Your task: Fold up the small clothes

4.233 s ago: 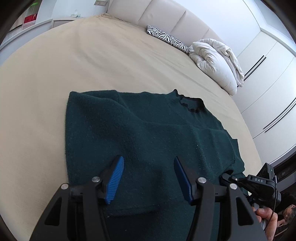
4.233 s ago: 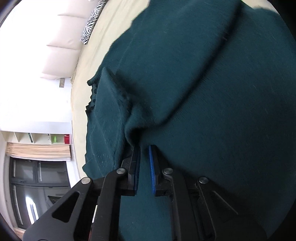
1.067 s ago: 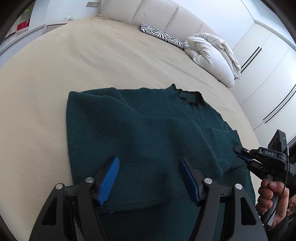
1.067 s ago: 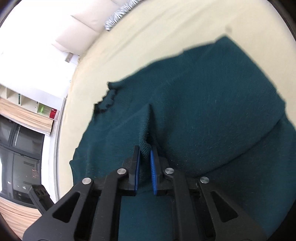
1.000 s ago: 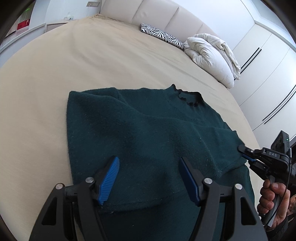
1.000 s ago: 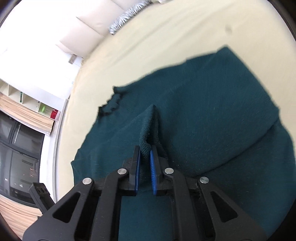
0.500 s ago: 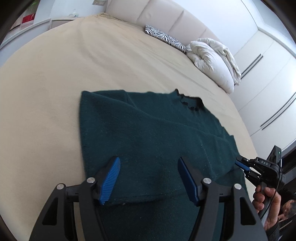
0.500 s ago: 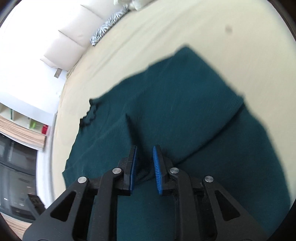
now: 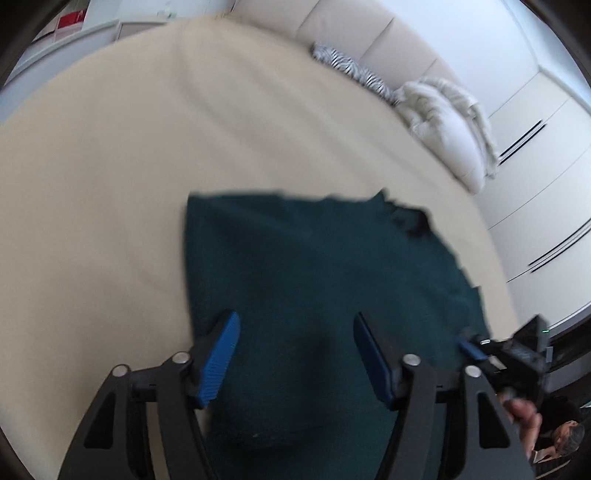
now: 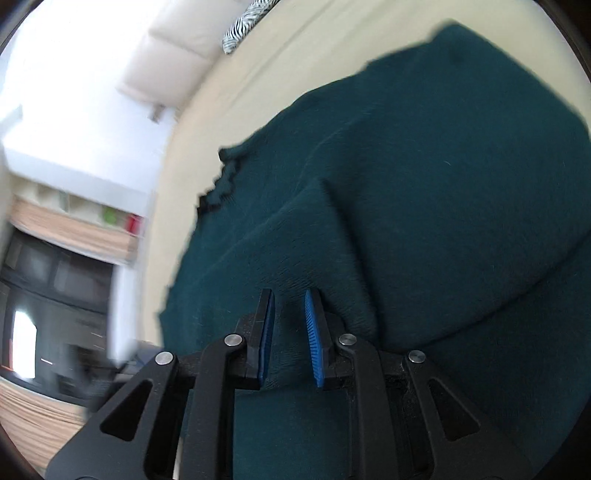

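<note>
A dark green knit sweater (image 9: 314, 266) lies flat on the beige bed (image 9: 129, 147), its neckline (image 9: 406, 216) at the far right. A sleeve is folded in across the body, its ridge (image 10: 332, 206) showing in the right wrist view. My left gripper (image 9: 295, 350) is open and empty, hovering over the sweater's near left hem. My right gripper (image 10: 290, 317) has its jaws a little apart, just above the folded sleeve edge, holding nothing. It also shows in the left wrist view (image 9: 476, 349) at the sweater's right edge. Both views are motion-blurred.
A zebra cushion (image 9: 347, 70) and a white duvet bundle (image 9: 447, 125) lie at the bed's far end against the padded headboard (image 9: 369, 33). White wardrobe doors (image 9: 546, 177) stand to the right. Shelves and a dark window (image 10: 44, 258) are across the room.
My right gripper was shut on the sleeve edge a second ago; it has since opened and let the fabric drop onto the body. My left gripper has shifted left, staying open.
</note>
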The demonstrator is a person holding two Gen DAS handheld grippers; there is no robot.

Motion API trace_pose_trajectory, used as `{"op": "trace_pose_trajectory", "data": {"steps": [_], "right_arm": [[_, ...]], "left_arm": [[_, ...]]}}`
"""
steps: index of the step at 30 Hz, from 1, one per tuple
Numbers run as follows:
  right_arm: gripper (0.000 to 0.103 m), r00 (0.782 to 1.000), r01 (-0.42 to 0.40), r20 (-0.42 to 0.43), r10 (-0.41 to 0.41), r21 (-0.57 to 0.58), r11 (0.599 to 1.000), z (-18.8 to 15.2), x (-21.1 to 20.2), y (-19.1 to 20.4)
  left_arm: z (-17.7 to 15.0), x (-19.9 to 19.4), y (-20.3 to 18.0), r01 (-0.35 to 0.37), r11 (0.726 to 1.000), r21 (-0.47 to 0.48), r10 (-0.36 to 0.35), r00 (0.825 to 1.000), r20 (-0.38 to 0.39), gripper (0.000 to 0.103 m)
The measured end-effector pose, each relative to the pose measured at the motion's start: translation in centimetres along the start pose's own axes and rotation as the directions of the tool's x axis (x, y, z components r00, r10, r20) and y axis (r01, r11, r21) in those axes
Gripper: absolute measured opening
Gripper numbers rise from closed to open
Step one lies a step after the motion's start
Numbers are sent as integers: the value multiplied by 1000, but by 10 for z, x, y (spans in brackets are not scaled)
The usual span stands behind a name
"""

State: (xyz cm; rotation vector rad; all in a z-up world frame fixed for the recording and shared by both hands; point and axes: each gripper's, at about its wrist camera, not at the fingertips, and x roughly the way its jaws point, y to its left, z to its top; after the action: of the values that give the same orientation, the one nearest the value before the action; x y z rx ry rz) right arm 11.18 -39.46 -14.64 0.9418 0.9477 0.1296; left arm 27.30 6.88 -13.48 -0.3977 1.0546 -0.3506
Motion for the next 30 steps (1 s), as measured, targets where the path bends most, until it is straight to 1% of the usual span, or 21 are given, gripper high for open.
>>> {"op": "trace_pose_trajectory", "data": {"steps": [3, 5, 6, 8, 10, 12, 13, 15, 16, 17, 19, 20, 21, 22, 23, 24, 25, 27, 28, 29, 30], "right_arm": [[17, 998, 48, 46, -48, -15, 999, 3, -15, -9], [18, 988, 132, 84, -129, -21, 991, 6, -29, -10], [19, 984, 152, 103, -148, -26, 988, 5, -36, -9], [19, 990, 97, 113, -90, -57, 994, 2, -44, 1], [19, 993, 62, 109, -48, -130, 990, -4, -44, 22], [22, 996, 39, 89, -20, -210, 977, -10, -35, 42], [27, 998, 30, 67, -15, -233, 972, -12, -26, 47], [43, 999, 38, 23, -34, -228, 973, -10, -4, 45], [41, 998, 69, 3, -69, -211, 975, -9, 10, 37], [35, 998, 63, 2, -64, -191, 980, -9, 12, 25], [35, 1000, 17, 26, -13, -152, 988, -8, 7, 12], [38, 999, 17, 41, -11, -133, 991, -9, -1, 8], [39, 998, 30, 64, -23, -117, 993, -9, -10, 5], [40, 993, 84, 97, -73, -109, 991, -12, -22, 2], [41, 987, 113, 127, -100, -106, 988, -11, -29, 2], [42, 986, 92, 146, -76, -105, 990, -10, -35, 3], [47, 989, 53, 145, -37, -104, 993, -9, -38, 5], [63, 992, 7, 128, 7, -113, 994, -8, -33, 10], [78, 994, 6, 113, 8, -116, 993, -8, -26, 10], [77, 997, 24, 78, -15, -117, 993, -8, -16, 7], [72, 997, 78, 32, -75, -130, 988, -9, -3, 2]], "left_arm": [[-5, -5, 2, 11, 1000, 23, -12, 999, 30, 60], [-8, -9, -2, -12, 999, 47, 11, 999, 30, 60], [-9, -12, -6, -32, 997, 64, 30, 999, 34, 60], [-12, -18, -12, -66, 994, 92, 61, 997, 56, 60], [-14, -20, -19, -83, 991, 109, 76, 995, 71, 61], [-17, -18, -21, -99, 986, 134, 91, 993, 70, 64], [-21, -15, -23, -114, 982, 149, 107, 993, 59, 64], [-31, -10, -26, -162, 966, 202, 154, 987, 51, 64], [-35, -10, -28, -179, 957, 229, 170, 984, 60, 64], [-39, -11, -30, -192, 950, 248, 182, 981, 65, 64], [-45, -17, -29, -207, 943, 262, 195, 978, 72, 64], [-47, -20, -28, -215, 940, 265, 203, 976, 74, 65], [-48, -21, -28, -226, 937, 265, 214, 974, 74, 65], [-50, -23, -28, -235, 936, 261, 223, 972, 75, 66], [-50, -24, -27, -234, 940, 249, 223, 972, 72, 67], [-51, -25, -26, -226, 946, 234, 216, 974, 64, 67], [-54, -26, -25, -219, 950, 223, 211, 976, 56, 67], [-62, -29, -25, -227, 948, 222, 220, 974, 57, 68], [-66, -32, -25, -231, 947, 224, 224, 973, 56, 68], [-72, -36, -26, -235, 945, 226, 228, 972, 58, 68], [-76, -39, -25, -232, 946, 225, 226, 973, 52, 68]]}}
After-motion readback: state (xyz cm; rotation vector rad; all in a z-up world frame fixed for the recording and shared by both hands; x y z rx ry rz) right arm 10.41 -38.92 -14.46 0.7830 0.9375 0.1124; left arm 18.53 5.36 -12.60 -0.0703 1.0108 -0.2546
